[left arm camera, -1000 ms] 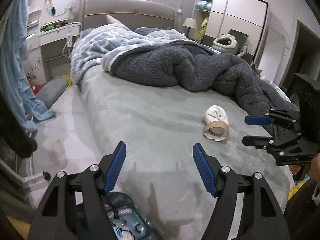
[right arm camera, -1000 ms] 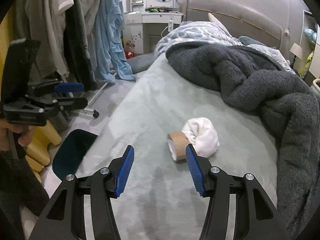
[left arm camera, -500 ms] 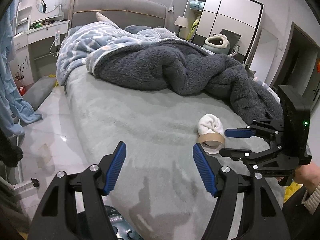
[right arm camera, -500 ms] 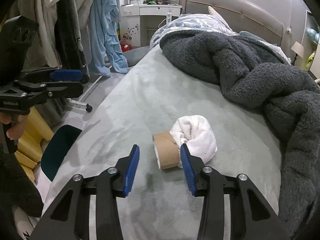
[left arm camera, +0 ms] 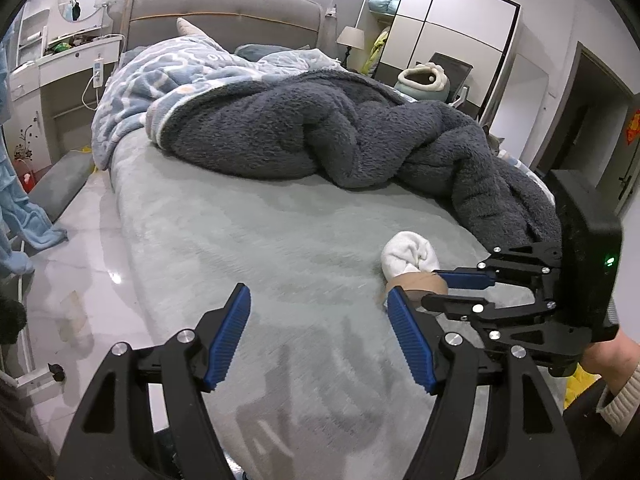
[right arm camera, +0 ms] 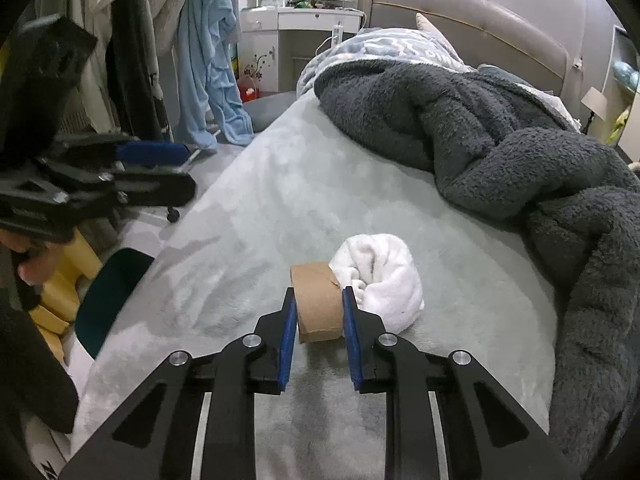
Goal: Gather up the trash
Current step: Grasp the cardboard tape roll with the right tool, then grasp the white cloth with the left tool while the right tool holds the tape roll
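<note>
Brown cardboard, an empty tape-roll core [right arm camera: 319, 303], lay on the grey plush bed cover [right arm camera: 280, 208] toward the foot edge of the bed, on its curved side and touching a bundled white cloth [right arm camera: 380, 276] just beyond it. The right hand-held gripper [right arm camera: 319, 320] had its two blue pads set against the core's flat ends, one on each side, the jaws narrowed to roughly the core's width. It looked clenched on the cardboard, though the core appeared to rest on the cover rather than hang free. Gripping across the flat ends probably suited the piece: the curved wall would have rolled or slipped between the pads.

The left hand-held gripper [left arm camera: 320, 340] hovered over the bare cover nearer the left edge of the bed, jaws spread wide, released and touching nothing. It was likely kept clear so the right one could work unhindered.

A dark teal bin [right arm camera: 108, 300] stood on the floor by that left edge, apparently the place for the trash. The heaped dark grey fleece blanket [right arm camera: 500, 148] covered the far side and right edge of the bed, well apart from the core. The cloth's contact with the core risked it being dragged along.
</note>
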A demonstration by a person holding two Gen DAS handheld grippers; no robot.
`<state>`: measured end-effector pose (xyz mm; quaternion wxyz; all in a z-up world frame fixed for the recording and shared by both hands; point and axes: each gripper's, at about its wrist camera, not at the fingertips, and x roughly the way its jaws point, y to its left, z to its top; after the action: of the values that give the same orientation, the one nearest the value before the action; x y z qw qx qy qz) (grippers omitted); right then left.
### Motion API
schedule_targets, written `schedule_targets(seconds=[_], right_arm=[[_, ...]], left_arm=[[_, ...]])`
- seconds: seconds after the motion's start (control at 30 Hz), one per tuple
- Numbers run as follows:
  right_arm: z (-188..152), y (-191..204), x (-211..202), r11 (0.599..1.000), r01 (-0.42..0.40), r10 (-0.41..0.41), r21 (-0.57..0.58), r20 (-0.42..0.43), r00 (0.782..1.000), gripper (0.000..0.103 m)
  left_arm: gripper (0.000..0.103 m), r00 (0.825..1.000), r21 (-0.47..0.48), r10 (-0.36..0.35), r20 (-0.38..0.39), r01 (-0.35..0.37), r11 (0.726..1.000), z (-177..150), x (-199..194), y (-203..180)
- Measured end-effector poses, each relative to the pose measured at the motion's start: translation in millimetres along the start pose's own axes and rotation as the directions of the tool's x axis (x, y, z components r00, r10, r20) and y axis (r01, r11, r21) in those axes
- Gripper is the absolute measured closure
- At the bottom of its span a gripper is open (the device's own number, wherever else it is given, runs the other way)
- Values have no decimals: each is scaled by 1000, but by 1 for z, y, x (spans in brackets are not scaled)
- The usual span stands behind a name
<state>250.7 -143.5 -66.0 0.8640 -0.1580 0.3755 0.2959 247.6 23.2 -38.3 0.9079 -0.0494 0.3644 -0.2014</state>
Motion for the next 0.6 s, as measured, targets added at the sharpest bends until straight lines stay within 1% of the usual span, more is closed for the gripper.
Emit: schedule_targets(seconds=[0.1,0.13,0.17,0.27,0.4,0.5,0.6], right_arm=[[-1,-2,-9,999,-30,30,28,10,1000,81],[-3,-4,-12,997,-58,57,52,13,998,81],[-5,-6,-15,996,-66,65,65,15,998,81],[-10,-13,-22,994,-67,65,81,27,998,81],[-14,-31,-42,988,-80,72,131,62,995,81],[-19,-45,-54,982,-83,70,169,82,994,81],[-25,-56,-63,979,-74,57,189,94,994,81]], left_arm=[[28,1000,-13,-15,8,15,1000,3,4,-3],[28,1000,-16,-20,11,20,1000,4,5,-4],[27,1000,-19,-25,14,25,1000,5,6,-6],[27,999,-15,-33,15,33,999,7,11,-13],[27,999,-7,-47,7,47,999,8,21,-25],[23,998,-5,-61,8,61,998,9,30,-34],[22,996,1,-84,8,84,996,11,40,-47]])
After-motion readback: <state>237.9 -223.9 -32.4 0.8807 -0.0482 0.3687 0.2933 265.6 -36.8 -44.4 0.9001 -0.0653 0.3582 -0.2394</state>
